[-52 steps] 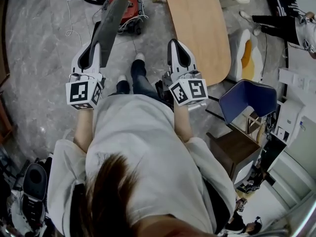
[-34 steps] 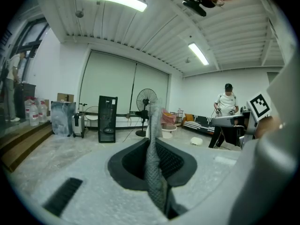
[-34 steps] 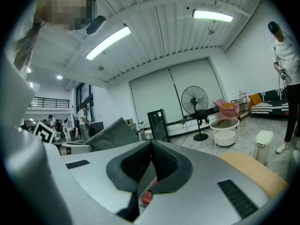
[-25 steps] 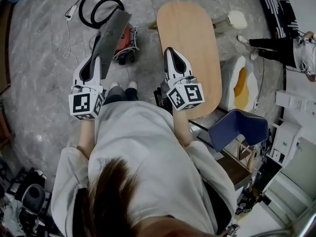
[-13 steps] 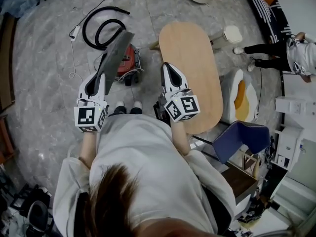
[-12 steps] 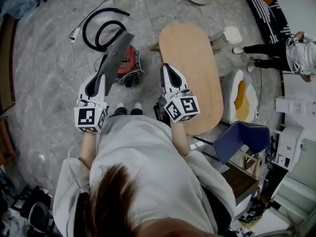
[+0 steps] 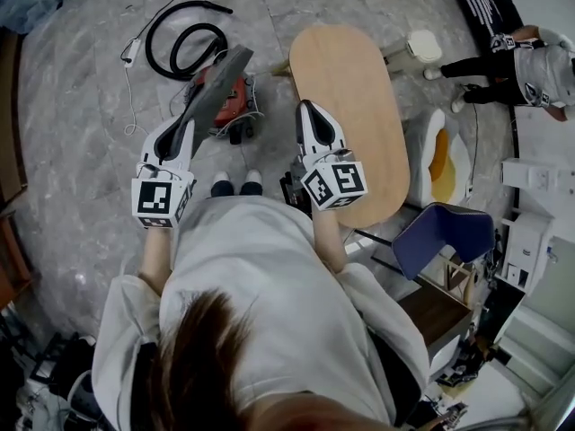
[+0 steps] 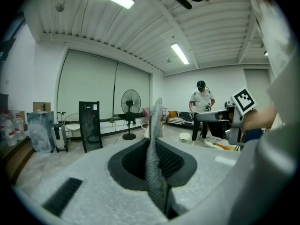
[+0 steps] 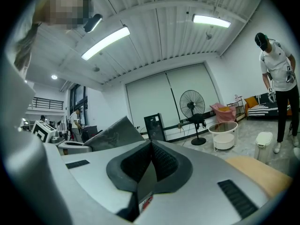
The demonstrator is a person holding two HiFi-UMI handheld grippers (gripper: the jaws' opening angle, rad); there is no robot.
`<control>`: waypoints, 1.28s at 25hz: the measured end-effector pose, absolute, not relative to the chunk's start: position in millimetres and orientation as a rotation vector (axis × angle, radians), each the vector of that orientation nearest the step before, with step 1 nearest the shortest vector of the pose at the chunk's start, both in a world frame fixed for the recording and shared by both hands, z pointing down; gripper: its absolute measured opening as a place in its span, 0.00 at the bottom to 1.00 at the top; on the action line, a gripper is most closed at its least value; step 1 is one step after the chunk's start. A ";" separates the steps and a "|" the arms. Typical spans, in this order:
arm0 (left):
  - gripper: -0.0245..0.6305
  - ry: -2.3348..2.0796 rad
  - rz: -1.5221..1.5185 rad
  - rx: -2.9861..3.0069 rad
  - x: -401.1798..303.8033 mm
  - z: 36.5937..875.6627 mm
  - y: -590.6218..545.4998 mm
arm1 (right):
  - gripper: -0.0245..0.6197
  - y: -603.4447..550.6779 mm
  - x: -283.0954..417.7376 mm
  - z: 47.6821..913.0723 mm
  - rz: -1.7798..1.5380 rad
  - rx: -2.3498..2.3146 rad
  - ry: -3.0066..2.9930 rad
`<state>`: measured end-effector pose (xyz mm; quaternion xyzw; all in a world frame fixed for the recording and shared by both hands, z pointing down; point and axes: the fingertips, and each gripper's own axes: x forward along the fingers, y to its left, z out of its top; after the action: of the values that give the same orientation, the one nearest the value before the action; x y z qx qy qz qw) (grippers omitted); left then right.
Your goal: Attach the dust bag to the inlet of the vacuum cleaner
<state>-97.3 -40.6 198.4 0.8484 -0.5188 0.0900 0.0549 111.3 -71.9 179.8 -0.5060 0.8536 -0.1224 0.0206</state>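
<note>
A flat grey dust bag (image 7: 216, 88) sticks out forward from my left gripper (image 7: 180, 131), which is shut on its near end. In the left gripper view the bag (image 8: 152, 163) stands edge-on between the jaws. Under the bag's far end, on the floor, sits the red vacuum cleaner (image 7: 235, 95), partly hidden, with its black hose (image 7: 180, 39) coiled beyond it. My right gripper (image 7: 308, 110) is shut with nothing in it and hangs to the bag's right, beside the table. The right gripper view shows its jaws (image 9: 150, 146) meeting and the bag (image 9: 115, 132) off to the left.
A long oval wooden table (image 7: 350, 106) lies to the right of the vacuum. A blue chair (image 7: 445, 232) and a brown cabinet stand at the right. Another person (image 7: 521, 61) stands at the far right. A white stool (image 7: 422, 48) and a floor fan (image 8: 130, 102) are farther off.
Both grippers have drifted a little forward with the bag still held. The vacuum now shows lower in the head view than two seconds ago, and its hose has come into view.
</note>
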 end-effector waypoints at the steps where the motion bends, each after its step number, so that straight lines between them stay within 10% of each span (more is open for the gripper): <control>1: 0.10 -1.559 0.278 2.578 -96.5 199.4 -41.0 | 0.04 -72.3 111.4 180.6 -0.383 -1.571 2.648; 32: 0.10 -0.626 0.947 2.725 2.2 375.1 32.1 | 0.04 -31.8 109.0 294.9 -0.485 -1.370 3.012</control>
<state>2.2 32.1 375.1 0.9190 -0.2111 0.3193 0.0947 109.0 -31.8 294.9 -0.4075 0.8960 -0.1442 -0.1011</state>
